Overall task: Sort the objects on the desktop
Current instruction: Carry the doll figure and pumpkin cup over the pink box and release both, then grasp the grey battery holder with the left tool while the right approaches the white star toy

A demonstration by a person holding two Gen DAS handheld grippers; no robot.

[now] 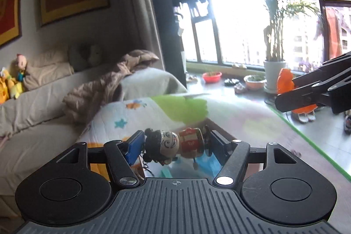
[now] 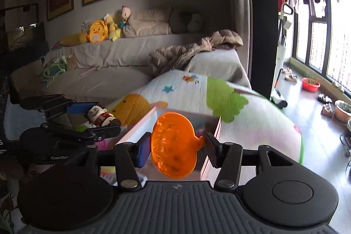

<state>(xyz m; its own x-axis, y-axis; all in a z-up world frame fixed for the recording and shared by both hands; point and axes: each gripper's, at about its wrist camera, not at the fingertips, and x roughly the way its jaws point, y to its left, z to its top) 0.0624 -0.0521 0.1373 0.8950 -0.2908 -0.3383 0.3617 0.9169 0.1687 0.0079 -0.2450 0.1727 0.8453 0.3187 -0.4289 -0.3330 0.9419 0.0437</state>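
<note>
My left gripper [image 1: 174, 143] is shut on a small doll figurine [image 1: 175, 144] with black hair, a painted face and a red body, held sideways in the air. It also shows in the right wrist view [image 2: 99, 116], with the left gripper [image 2: 94, 120] at the left. My right gripper [image 2: 175, 147] is shut on a translucent orange pumpkin-shaped toy [image 2: 173, 146], held above a white open box [image 2: 140, 124]. In the left wrist view the right gripper [image 1: 285, 98] and the orange toy [image 1: 285, 80] are at the right edge.
A table under a cartoon-print cloth [image 2: 219, 98] lies ahead. A beige sofa [image 2: 114, 71] with plush toys [image 2: 98, 31] and a brown jacket [image 2: 186, 52] stands behind. Potted plants [image 1: 274, 67] and a red bowl [image 1: 211, 76] sit by the window. Bright small items lie under the left gripper.
</note>
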